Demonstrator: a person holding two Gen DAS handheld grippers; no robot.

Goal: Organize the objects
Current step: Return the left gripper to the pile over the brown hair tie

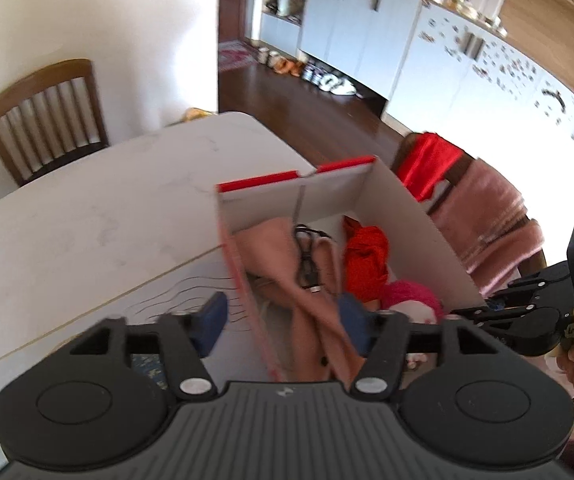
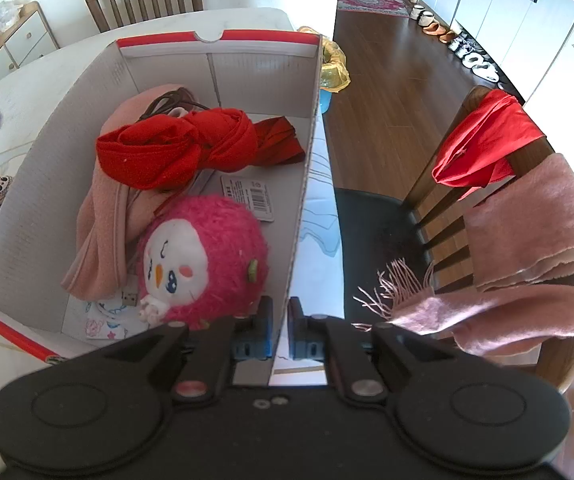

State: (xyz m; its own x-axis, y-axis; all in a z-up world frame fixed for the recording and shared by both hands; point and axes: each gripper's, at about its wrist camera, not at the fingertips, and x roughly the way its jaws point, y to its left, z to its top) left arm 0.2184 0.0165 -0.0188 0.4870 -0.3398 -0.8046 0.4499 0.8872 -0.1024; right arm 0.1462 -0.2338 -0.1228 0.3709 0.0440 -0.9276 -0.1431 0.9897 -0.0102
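1. Left wrist view: no writing I can read here, and the frame is motion-blurred. My left gripper (image 1: 283,322) has its fingers apart, with nothing pinched; they straddle the near left wall of the cardboard box (image 1: 415,232), one blue pad outside, the other inside. The box sits on the white table (image 1: 87,208) and holds a pink cloth (image 1: 287,260) with a dark cable (image 1: 307,256) lying on it, a red cloth (image 1: 367,260) and a pink plush toy (image 1: 411,300) that my own linkage partly hides. My right gripper's body shows at the right edge, a hand on its handle.

2. Right wrist view: a barcode label (image 2: 249,196) lies on the box floor, its print too small to read. My right gripper (image 2: 281,322) has its fingers together, clamped on the box's right wall (image 2: 307,168) near the corner. Inside: pink cloth (image 2: 103,232), knotted red cloth (image 2: 167,148), plush toy (image 2: 207,256) with a white face, and a small USB-like plug (image 2: 129,298) by a patterned scrap. The cable is mostly buried. A scarf (image 2: 527,240) and a red garment (image 2: 483,140) hang on a chair beside the table.
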